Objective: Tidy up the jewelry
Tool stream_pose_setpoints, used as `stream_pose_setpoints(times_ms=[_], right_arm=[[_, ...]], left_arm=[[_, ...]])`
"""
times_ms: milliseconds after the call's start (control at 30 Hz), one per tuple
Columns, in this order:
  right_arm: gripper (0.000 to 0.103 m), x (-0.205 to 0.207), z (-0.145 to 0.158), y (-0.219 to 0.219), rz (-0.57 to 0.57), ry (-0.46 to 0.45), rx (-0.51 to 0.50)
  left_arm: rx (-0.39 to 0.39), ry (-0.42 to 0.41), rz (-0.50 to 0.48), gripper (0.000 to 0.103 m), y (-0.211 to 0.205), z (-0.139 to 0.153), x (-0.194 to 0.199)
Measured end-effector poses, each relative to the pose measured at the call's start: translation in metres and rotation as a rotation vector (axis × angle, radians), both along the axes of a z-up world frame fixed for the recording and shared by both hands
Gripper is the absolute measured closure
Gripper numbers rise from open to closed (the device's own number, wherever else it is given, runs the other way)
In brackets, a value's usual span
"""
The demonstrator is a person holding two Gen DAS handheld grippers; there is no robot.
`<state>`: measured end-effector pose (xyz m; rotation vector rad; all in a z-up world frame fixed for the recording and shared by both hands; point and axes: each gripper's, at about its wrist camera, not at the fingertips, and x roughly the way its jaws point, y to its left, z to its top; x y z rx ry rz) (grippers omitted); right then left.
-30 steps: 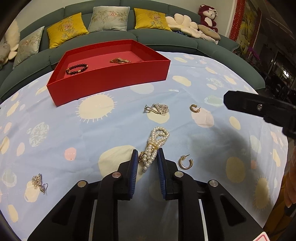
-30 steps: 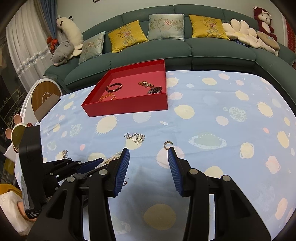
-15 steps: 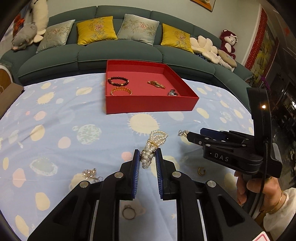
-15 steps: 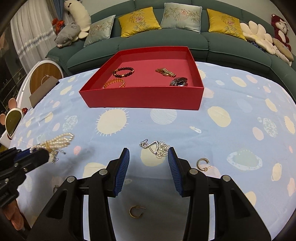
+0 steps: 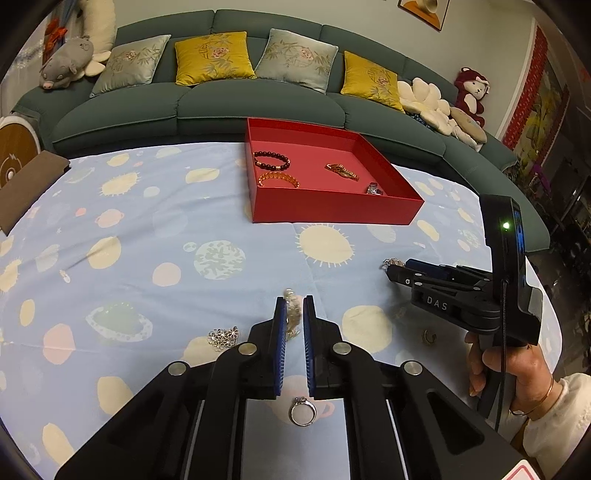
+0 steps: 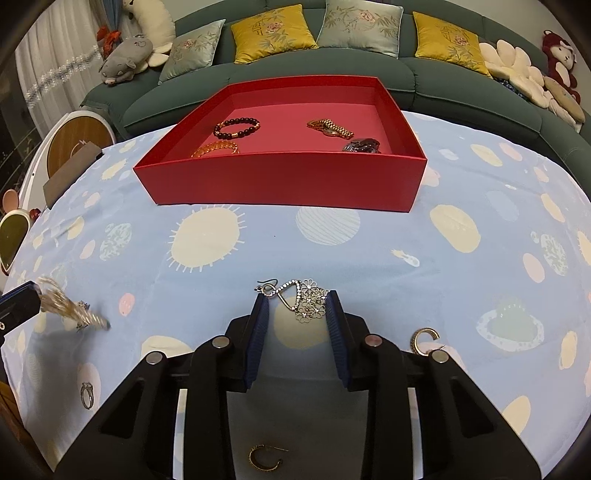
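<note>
My left gripper [image 5: 293,306] is shut on a pearl bracelet [image 5: 291,317] and holds it above the cloth; the bracelet shows blurred in the right wrist view [image 6: 70,308]. My right gripper [image 6: 297,306] is open, low over the cloth, with silver flower-and-heart earrings [image 6: 303,297] between its fingertips. The right gripper also shows in the left wrist view [image 5: 399,271]. A red tray [image 6: 280,181] at the back holds a dark bead bracelet [image 6: 236,127], an amber bracelet [image 6: 216,147], a gold watch [image 6: 330,127] and a dark piece [image 6: 362,145].
On the patterned blue cloth lie a silver ring [image 5: 303,410], a silver flower earring [image 5: 223,336], and gold hoop earrings [image 6: 424,338] [image 6: 264,458]. The ring also shows in the right wrist view [image 6: 86,395]. A green sofa with cushions [image 6: 273,35] runs behind the table.
My left gripper has lifted the pearl bracelet off the cloth and swung left. My right gripper has moved forward and down until the silver earrings sit between its fingertips.
</note>
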<state>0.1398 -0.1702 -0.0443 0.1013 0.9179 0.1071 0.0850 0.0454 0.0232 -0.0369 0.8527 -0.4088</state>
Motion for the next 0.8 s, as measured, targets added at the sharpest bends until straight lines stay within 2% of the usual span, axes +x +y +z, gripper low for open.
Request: stream_pose_setpoints(times_ms=[133, 333, 367, 800], right_arm=[[0.088, 0.002, 0.000, -0.004, -0.021, 0.001, -0.002], [0.092, -0.001, 0.002, -0.002, -0.025, -0.011, -0.013], [0.102, -0.001, 0.004, -0.003, -0.026, -0.017, -0.013], [0.103, -0.011, 0.027, -0.007, -0.014, -0.070, 0.034]], left_arm=[[-0.002, 0.002, -0.003, 0.099, 0.001, -0.001, 0.001], [-0.011, 0.005, -0.012, 0.103, 0.002, -0.001, 0.002], [-0.010, 0.002, -0.013, 0.103, 0.003, -0.001, 0.001], [-0.027, 0.024, 0.002, 0.103, 0.005, -0.001, 0.004]])
